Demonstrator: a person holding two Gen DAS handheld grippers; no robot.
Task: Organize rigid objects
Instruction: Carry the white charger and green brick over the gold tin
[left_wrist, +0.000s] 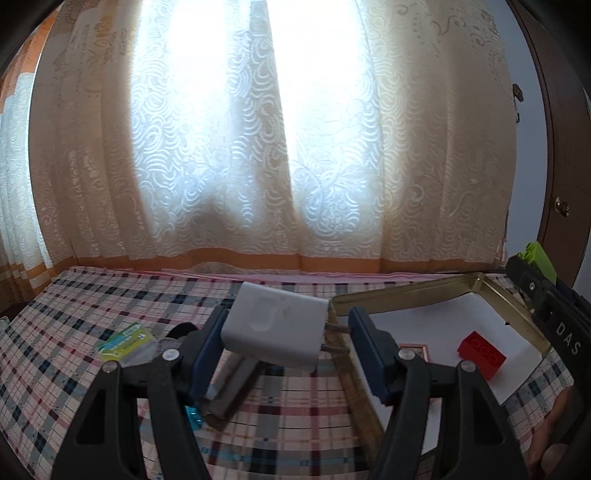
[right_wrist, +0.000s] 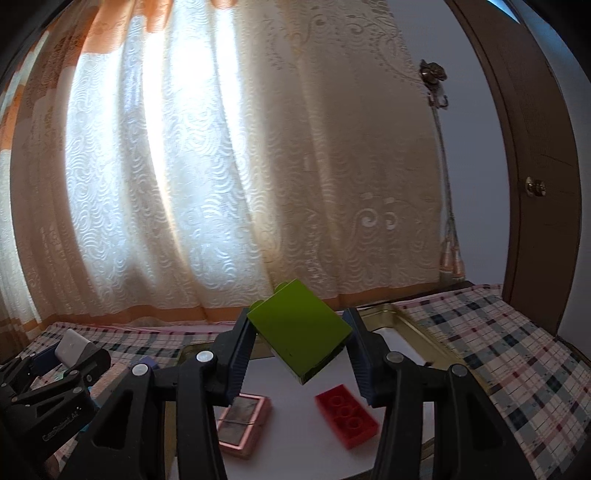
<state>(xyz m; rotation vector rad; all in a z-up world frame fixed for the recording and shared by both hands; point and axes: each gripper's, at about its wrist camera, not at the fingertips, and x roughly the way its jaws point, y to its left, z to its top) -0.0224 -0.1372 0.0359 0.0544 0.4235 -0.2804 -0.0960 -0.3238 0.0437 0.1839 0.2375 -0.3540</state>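
My left gripper (left_wrist: 286, 341) is shut on a white plug adapter (left_wrist: 273, 326), its prongs pointing right, held above the checked cloth just left of the gold tin tray (left_wrist: 491, 291). My right gripper (right_wrist: 299, 349) is shut on a green toy brick (right_wrist: 299, 328) and holds it above the tray (right_wrist: 410, 325). A red brick (right_wrist: 345, 415) and a pink-rimmed flat box (right_wrist: 242, 421) lie on the tray's white floor. The red brick (left_wrist: 482, 354) also shows in the left wrist view, as does the right gripper with the green brick (left_wrist: 537, 256) at far right.
On the checked cloth (left_wrist: 74, 332) lie a green and blue packet (left_wrist: 123, 341), a grey bar (left_wrist: 232, 387) and a small blue piece (left_wrist: 194, 415) below the left gripper. A lace curtain (left_wrist: 258, 147) hangs behind. A brown door (right_wrist: 535, 184) stands at right.
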